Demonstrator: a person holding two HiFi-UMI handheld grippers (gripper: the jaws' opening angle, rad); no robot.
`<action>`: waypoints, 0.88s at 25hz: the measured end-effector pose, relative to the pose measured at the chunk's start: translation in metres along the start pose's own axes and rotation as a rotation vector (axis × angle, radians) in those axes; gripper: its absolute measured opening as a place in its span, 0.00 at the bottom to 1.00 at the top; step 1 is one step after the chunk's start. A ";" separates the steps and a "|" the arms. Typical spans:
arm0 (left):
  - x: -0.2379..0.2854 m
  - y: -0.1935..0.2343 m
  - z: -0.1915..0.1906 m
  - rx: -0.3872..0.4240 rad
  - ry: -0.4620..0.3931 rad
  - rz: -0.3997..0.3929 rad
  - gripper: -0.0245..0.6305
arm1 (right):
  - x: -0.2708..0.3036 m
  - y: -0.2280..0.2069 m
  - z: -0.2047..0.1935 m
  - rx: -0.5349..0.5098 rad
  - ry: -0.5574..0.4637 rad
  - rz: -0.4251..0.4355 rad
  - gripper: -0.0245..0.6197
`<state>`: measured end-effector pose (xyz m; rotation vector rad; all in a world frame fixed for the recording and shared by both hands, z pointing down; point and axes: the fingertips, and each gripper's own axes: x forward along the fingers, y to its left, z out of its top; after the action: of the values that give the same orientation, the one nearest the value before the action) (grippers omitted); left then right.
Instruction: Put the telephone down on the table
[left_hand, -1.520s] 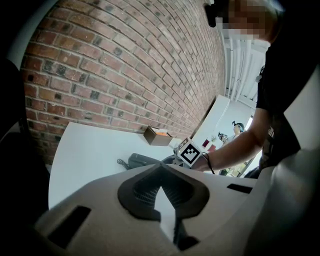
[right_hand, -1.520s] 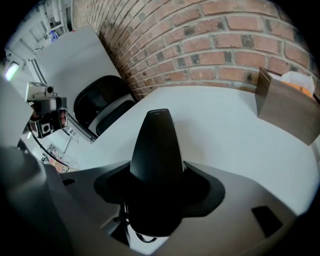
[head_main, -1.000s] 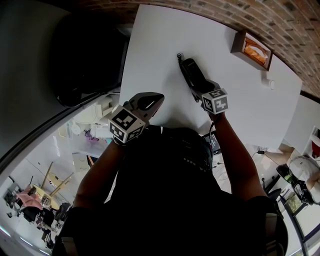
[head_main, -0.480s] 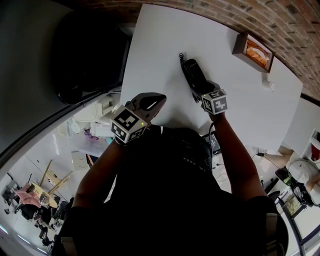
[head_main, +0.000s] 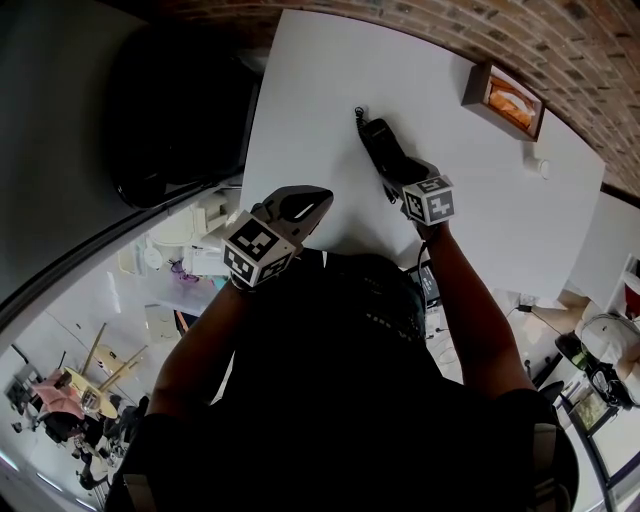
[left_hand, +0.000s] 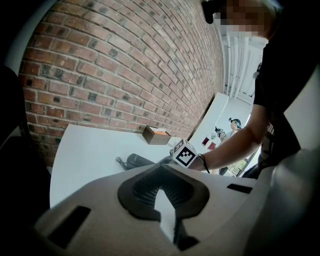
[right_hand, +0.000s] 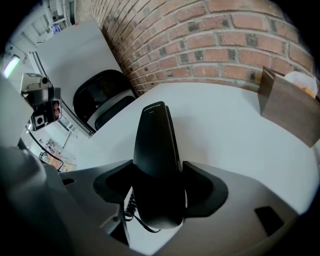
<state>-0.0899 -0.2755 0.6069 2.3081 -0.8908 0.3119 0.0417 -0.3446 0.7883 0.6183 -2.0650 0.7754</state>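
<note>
Clamping the telephone (head_main: 383, 148), right tongs (head_main: 403, 183) reach over the table (head_main: 320, 90), bare surface around.

The left gripper (head_main: 308, 197) and right gripper (head_main: 393, 172) have light grey moulded shells with dark ribbed jaw liners. Each carries a white cube (head_main: 255, 250) printed with black square markers. The person wears a black short-sleeved top (head_main: 350, 400), lower centre of the head view.

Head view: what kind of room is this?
Probably an office or workroom: a white table stands against a brick wall, a black office chair sits beside it, and there is a corded telephone.
</note>
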 end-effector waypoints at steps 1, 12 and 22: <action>0.000 0.000 0.000 0.005 0.000 0.001 0.05 | -0.001 0.000 0.001 0.000 -0.004 -0.001 0.47; -0.008 -0.015 0.010 0.044 -0.024 -0.007 0.05 | -0.029 0.011 0.024 -0.021 -0.083 -0.008 0.48; -0.039 -0.034 0.034 0.124 -0.086 -0.027 0.05 | -0.083 0.053 0.052 -0.047 -0.225 -0.039 0.48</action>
<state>-0.0968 -0.2574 0.5484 2.4613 -0.9045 0.2645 0.0240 -0.3327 0.6788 0.7462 -2.2608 0.6572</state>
